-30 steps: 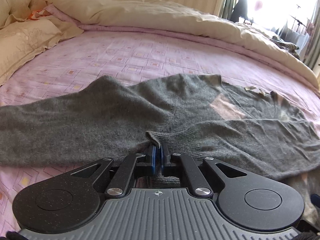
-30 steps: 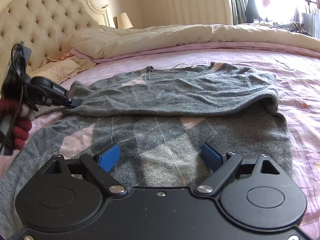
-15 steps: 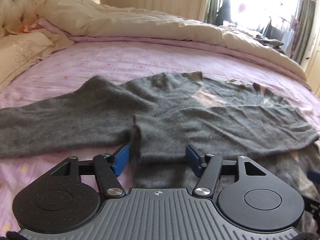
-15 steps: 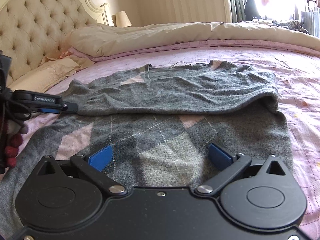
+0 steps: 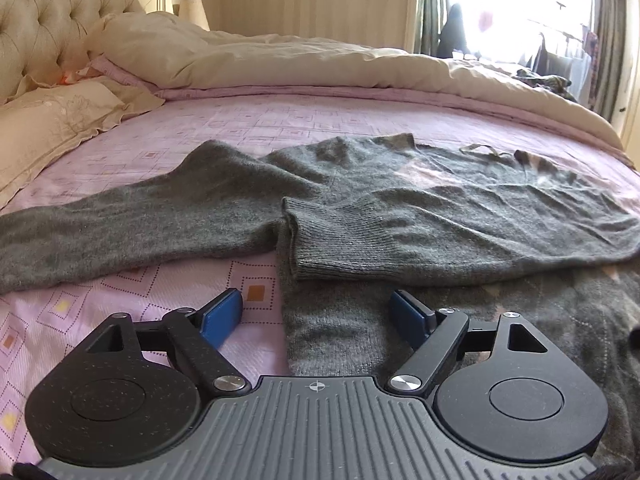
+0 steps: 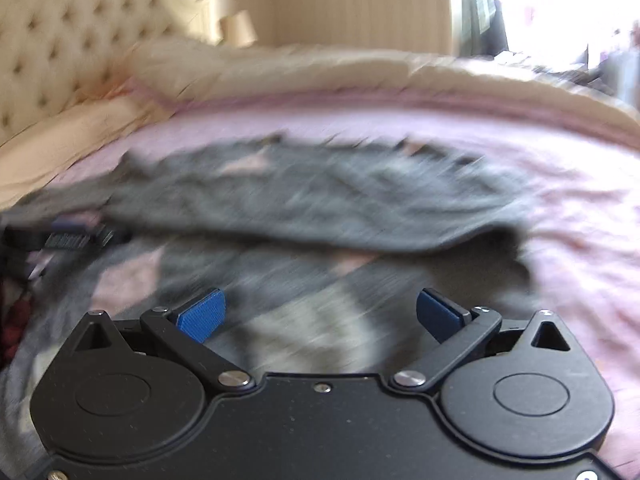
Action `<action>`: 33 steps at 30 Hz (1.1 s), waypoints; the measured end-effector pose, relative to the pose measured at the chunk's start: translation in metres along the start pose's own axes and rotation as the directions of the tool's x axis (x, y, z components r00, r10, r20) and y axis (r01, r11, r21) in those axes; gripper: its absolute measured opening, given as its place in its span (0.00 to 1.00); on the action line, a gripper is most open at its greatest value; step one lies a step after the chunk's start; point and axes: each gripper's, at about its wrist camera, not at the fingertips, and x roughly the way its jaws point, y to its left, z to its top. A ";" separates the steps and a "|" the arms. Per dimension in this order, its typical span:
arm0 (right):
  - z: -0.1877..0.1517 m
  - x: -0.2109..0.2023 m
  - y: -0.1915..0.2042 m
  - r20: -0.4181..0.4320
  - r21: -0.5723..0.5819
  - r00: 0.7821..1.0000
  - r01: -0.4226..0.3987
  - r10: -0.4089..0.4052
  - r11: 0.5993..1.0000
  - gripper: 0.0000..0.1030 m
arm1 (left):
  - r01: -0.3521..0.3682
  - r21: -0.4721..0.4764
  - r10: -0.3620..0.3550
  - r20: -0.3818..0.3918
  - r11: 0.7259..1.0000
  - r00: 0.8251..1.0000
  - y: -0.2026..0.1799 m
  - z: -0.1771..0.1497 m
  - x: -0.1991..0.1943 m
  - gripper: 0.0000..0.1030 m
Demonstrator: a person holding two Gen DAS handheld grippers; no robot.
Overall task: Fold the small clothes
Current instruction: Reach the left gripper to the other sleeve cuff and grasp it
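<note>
A grey knitted sweater (image 5: 400, 208) with a pink and grey diamond pattern lies on the pink bedspread (image 5: 280, 120). One sleeve (image 5: 440, 240) is folded across the body, its ribbed cuff (image 5: 304, 240) just ahead of my left gripper (image 5: 316, 312). The other sleeve (image 5: 100, 232) stretches out flat to the left. My left gripper is open with nothing between its blue pads. In the blurred right wrist view my right gripper (image 6: 320, 312) is open too, hovering over the sweater (image 6: 320, 200) near its lower part. The left gripper (image 6: 64, 238) shows at that view's left edge.
A rumpled beige duvet (image 5: 320, 60) runs along the far side of the bed. A cream pillow (image 5: 48, 128) and a tufted headboard (image 5: 52, 12) are at the left. Bright windows with curtains (image 5: 520, 20) stand at the back right. A red-sleeved arm (image 6: 12, 320) shows at left.
My left gripper let go of the folded sleeve's cuff, opened wide and pulled back from it. My right gripper stayed open and is now moving, blurring its view.
</note>
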 end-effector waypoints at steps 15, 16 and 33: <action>0.034 0.064 -0.131 -0.199 0.165 0.925 0.357 -0.323 0.919 0.98 | -0.002 -0.001 0.002 -0.004 1.000 1.000 0.000 0.000 0.001 0.81; 0.030 0.060 -0.135 -0.185 0.188 0.932 0.344 -0.311 0.920 0.98 | -0.001 -0.001 0.001 -0.004 1.000 1.000 0.001 -0.001 0.001 0.81; 0.032 -0.004 0.006 -0.016 0.170 0.999 0.042 -0.040 0.985 0.99 | 0.027 -0.178 -0.029 -0.007 0.984 1.000 0.044 0.005 -0.027 0.82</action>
